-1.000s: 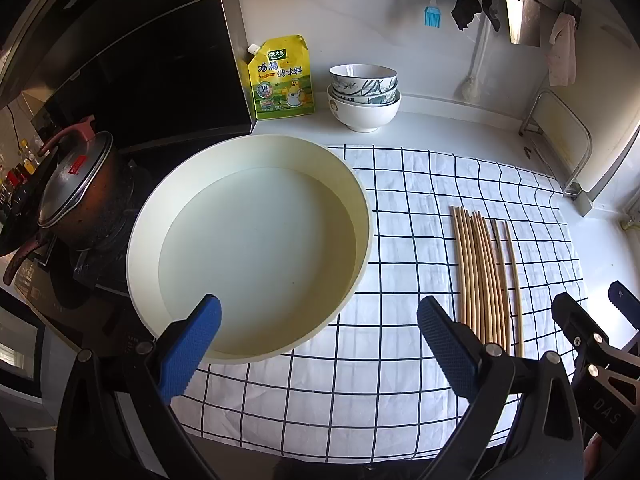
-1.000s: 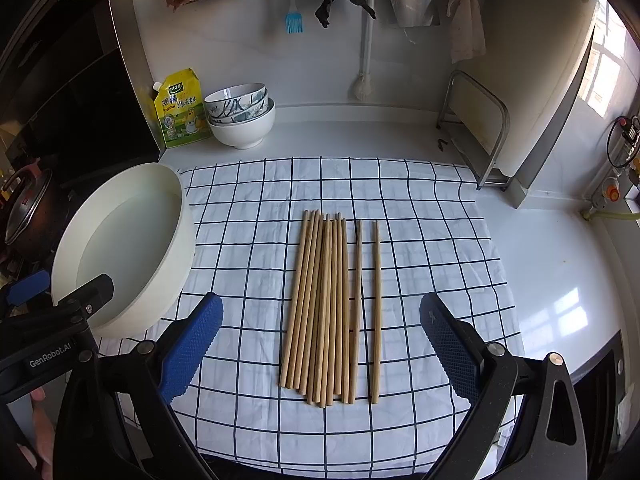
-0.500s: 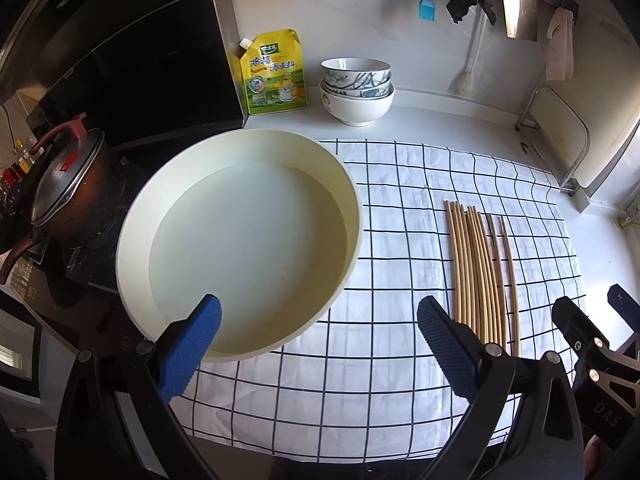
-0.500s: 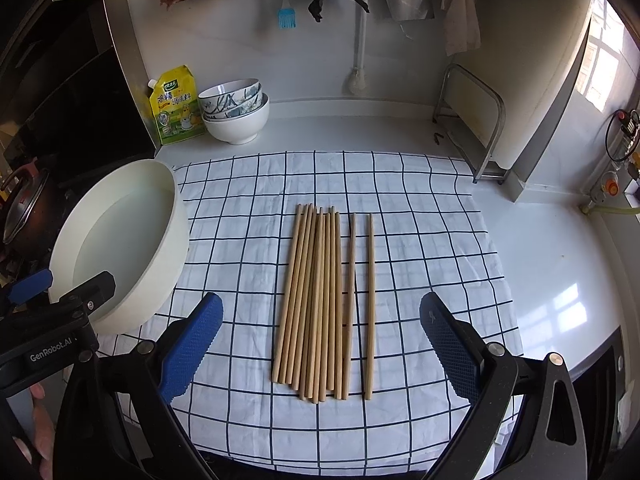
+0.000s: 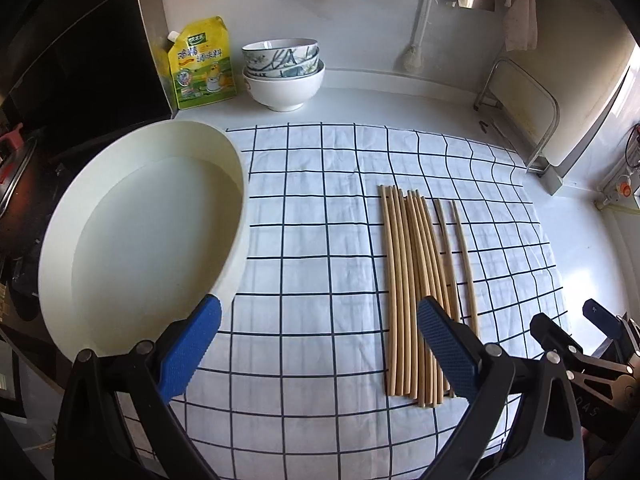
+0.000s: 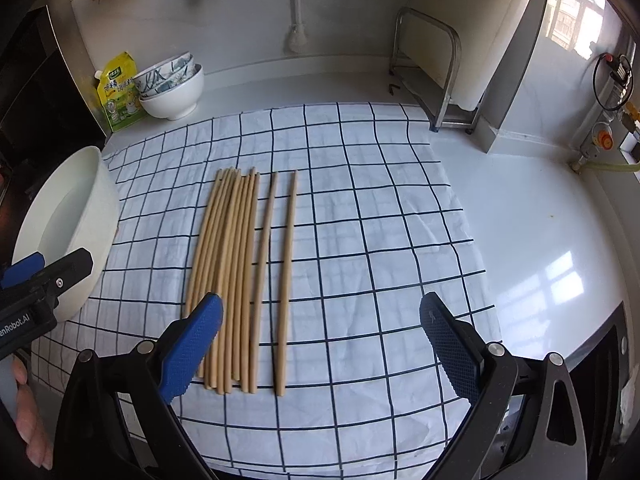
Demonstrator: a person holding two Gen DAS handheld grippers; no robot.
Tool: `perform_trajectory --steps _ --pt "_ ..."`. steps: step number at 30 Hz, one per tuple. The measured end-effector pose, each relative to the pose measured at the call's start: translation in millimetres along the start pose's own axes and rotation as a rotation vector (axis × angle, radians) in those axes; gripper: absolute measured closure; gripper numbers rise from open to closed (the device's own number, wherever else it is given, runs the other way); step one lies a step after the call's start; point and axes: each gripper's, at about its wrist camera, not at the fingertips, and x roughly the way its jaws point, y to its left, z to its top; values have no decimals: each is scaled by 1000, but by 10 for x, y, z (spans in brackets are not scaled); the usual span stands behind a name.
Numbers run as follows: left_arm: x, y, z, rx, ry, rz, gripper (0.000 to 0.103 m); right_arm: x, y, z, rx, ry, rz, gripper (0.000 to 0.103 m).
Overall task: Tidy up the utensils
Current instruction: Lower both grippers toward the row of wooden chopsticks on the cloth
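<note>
Several wooden chopsticks (image 5: 412, 280) lie side by side on a white checked cloth (image 5: 312, 240), with two set slightly apart on the right (image 6: 286, 276). The bundle also shows in the right wrist view (image 6: 228, 264). My left gripper (image 5: 318, 348) is open and empty above the cloth, between the basin and the chopsticks' near ends. My right gripper (image 6: 320, 344) is open and empty, above the chopsticks' near ends. A large cream basin (image 5: 140, 240) stands at the left.
Stacked bowls (image 5: 282, 72) and a yellow pouch (image 5: 200, 64) stand at the back wall. A metal rack (image 6: 432, 72) stands at the back right. A dark pot (image 5: 12, 184) sits at far left. White counter (image 6: 540, 220) lies right of the cloth.
Both grippers have swung to the right: the basin has slid leftward in both views and the chopsticks sit nearer the left gripper's right finger. Both stay open.
</note>
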Motion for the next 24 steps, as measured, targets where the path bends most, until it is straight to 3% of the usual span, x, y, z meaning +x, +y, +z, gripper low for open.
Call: perform_trajectory --steps 11,24 --pt "621 -197 -65 20 69 72 6 707 -134 18 -11 66 8 9" --pt "961 -153 -144 14 138 88 6 1026 51 40 -93 104 -18 9"
